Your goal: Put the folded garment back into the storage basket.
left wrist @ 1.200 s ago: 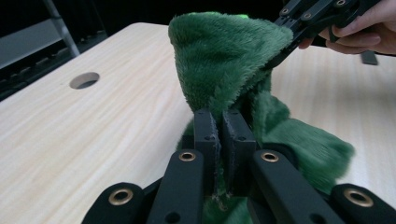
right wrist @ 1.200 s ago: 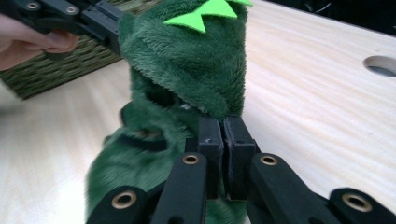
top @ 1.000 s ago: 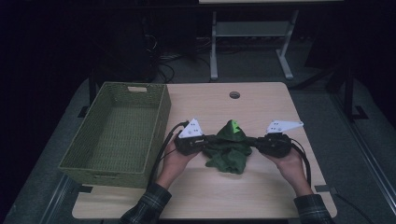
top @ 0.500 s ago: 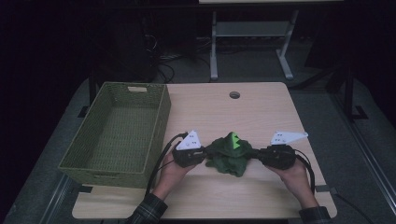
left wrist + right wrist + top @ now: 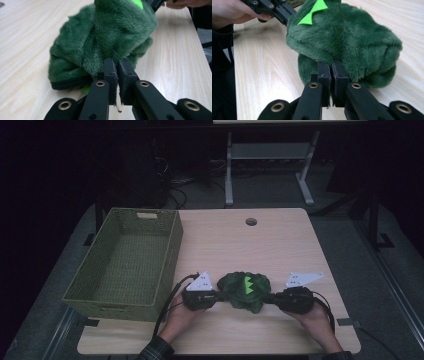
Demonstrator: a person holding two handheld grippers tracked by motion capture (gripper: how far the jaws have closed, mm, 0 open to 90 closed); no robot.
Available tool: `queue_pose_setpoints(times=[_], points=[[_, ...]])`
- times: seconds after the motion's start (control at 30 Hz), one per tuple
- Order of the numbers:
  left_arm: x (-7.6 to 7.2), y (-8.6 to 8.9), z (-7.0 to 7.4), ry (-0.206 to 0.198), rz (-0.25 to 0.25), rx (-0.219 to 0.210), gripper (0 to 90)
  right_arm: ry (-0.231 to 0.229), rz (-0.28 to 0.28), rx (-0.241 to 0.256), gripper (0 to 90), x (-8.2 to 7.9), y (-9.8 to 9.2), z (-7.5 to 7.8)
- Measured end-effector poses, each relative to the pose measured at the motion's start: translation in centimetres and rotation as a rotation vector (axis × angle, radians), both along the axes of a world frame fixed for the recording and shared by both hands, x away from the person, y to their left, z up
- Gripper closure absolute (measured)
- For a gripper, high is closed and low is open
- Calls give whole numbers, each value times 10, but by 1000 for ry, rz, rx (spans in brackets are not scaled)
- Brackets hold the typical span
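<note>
Plush fabric, dark green with a bright green patch, sits bunched on the table [image 5: 280,245] just right of the woven basket [image 5: 125,260]. This green plush piece [image 5: 246,291] is pinched from both ends: the left gripper [image 5: 117,68] and the right gripper [image 5: 331,71] each have jaws pressed together on a thin fold of fur. Such shallow bites could slip if the hands pull apart or lift quickly toward the basket, dropping it short.
</note>
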State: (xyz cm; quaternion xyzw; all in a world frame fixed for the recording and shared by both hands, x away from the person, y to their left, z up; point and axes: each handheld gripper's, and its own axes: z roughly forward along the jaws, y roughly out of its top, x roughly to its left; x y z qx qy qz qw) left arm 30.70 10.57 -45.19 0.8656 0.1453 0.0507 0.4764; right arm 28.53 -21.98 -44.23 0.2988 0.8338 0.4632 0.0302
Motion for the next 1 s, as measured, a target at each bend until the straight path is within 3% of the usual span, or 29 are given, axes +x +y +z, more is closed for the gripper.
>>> queue_pose_setpoints(times=[0.17, 0.37, 0.53, 0.6, 0.73, 0.8, 1.0], points=[[-1, -5, -8, 16, -21, 41, 854, 53, 12, -40, 865, 0, 3, -13], [-3, -13, -22, 18, -37, 162, 855, 88, 20, -89, 866, 4, 7, -22], [-2, -14, -22, 27, -31, 152, 860, 86, 16, -112, 858, 4, 10, -24], [-2, -13, -20, 24, -27, 140, 859, 78, 13, -109, 813, 4, 9, -22], [-2, -8, -12, 16, -6, 107, 843, 37, -6, -70, 664, -1, 3, -13], [-2, -4, -7, 15, 13, 94, 821, 31, -14, -26, 628, -3, -3, -6], [2, 2, 13, 4, 52, 46, 776, -24, -44, 32, 564, -8, -17, 17]])
